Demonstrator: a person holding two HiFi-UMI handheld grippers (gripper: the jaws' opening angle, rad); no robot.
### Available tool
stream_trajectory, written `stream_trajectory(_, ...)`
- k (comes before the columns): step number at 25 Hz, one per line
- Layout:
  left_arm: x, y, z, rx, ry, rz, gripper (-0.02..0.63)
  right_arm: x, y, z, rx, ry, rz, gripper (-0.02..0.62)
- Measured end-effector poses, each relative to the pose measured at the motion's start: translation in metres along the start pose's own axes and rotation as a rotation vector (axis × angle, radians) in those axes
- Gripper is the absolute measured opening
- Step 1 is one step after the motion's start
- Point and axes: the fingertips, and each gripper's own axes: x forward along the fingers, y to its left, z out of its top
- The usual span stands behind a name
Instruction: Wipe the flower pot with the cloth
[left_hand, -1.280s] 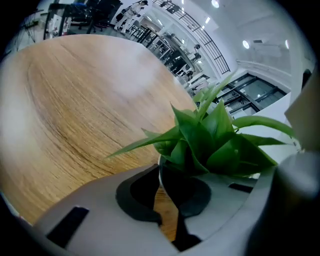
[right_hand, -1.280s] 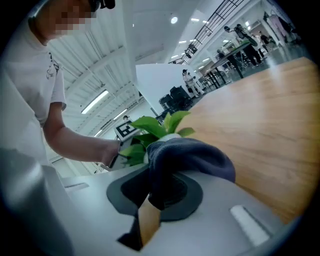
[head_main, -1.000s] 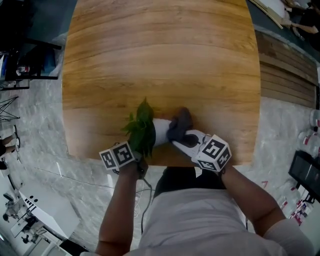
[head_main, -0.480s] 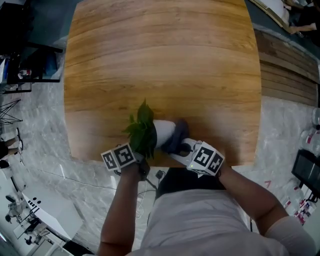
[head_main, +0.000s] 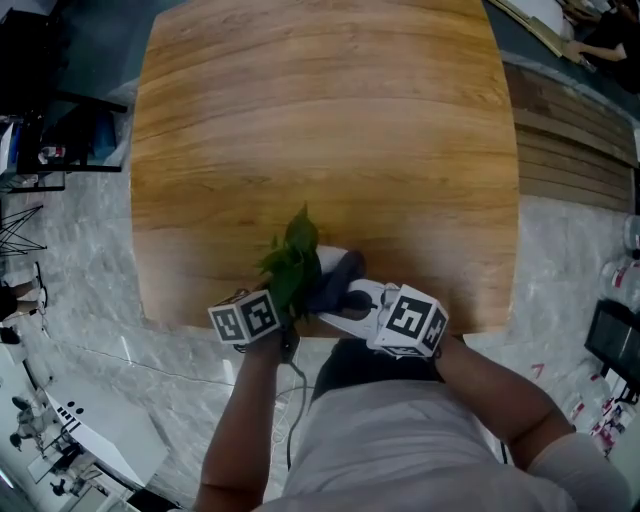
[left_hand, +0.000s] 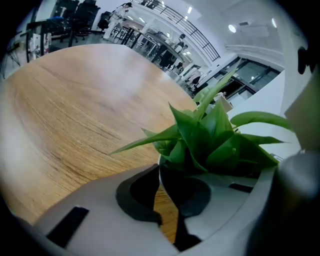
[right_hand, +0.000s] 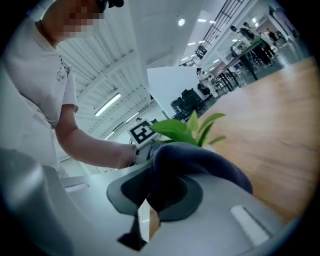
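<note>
Since 1 s ago the right gripper (head_main: 347, 298) has dragged the cloth (head_main: 336, 282) left along the flower pot (head_main: 331, 256), closer to the plant (head_main: 293, 262). Pot lies tipped on its side by the bench (head_main: 330, 120) near edge. Left gripper (left_hand: 162, 200) jaws are pinched on the pot's rim, prob. to keep it tilted & steady vs the rubbing. Right jaws are clamped on a bunched fold of cloth, so the loose part drapes over the pot wall.
</note>
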Motion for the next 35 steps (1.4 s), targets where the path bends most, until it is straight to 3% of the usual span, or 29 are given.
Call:
stream_trajectory(2, -0.001, 0.003, 0.004, 0.013, -0.013, 0.015, 0.026, -0.017, -0.025, -0.017, 0.086, -0.028, -0.042, 0.032)
stream_trajectory(6, -0.002, 0.001, 0.004, 0.026, -0.012, -0.003, 0.026, -0.054, -0.077, -0.053, 0.276, -0.096, -0.203, 0.032)
stream_trajectory(8, -0.003, -0.001, 0.005, 0.061, -0.015, 0.011, 0.026, -0.058, -0.084, -0.049, 0.281, -0.110, -0.257, 0.032)
stream_trajectory(10, -0.003, -0.005, 0.006, 0.113, -0.016, 0.029, 0.026, -0.053, -0.076, -0.025, 0.245, -0.143, -0.260, 0.032)
stream_trajectory(13, -0.003, -0.011, 0.007, 0.175, -0.019, 0.046, 0.026, -0.039, -0.054, 0.027, 0.186, -0.233, -0.183, 0.032)
stream_trajectory(15, -0.001, -0.013, 0.005, 0.184, -0.019, 0.046, 0.026, -0.035, -0.049, 0.041, 0.175, -0.276, -0.139, 0.032)
stream_trajectory(18, -0.002, -0.015, 0.003, 0.208, -0.023, 0.053, 0.026, -0.047, -0.081, 0.011, 0.275, -0.275, -0.218, 0.032)
stream_trajectory(22, -0.004, -0.023, 0.004, 0.286, -0.033, 0.071, 0.026, -0.061, -0.119, -0.045, 0.386, -0.167, -0.383, 0.032)
stream_trajectory(24, -0.003, -0.025, 0.004, 0.305, -0.038, 0.079, 0.026, -0.060, -0.112, -0.035, 0.373, -0.182, -0.377, 0.032)
stream_trajectory(28, -0.004, -0.025, 0.003, 0.315, -0.039, 0.083, 0.026, -0.048, -0.071, 0.026, 0.310, -0.305, -0.247, 0.032)
stream_trajectory(30, -0.005, -0.025, 0.003, 0.316, -0.043, 0.082, 0.026, -0.046, -0.066, 0.034, 0.312, -0.330, -0.220, 0.032)
stream_trajectory(32, -0.004, -0.024, 0.003, 0.311, -0.048, 0.084, 0.026, -0.050, -0.083, 0.012, 0.348, -0.313, -0.272, 0.032)
stream_trajectory(35, -0.002, -0.024, 0.004, 0.293, -0.053, 0.085, 0.026, -0.062, -0.120, -0.042, 0.432, -0.228, -0.415, 0.032)
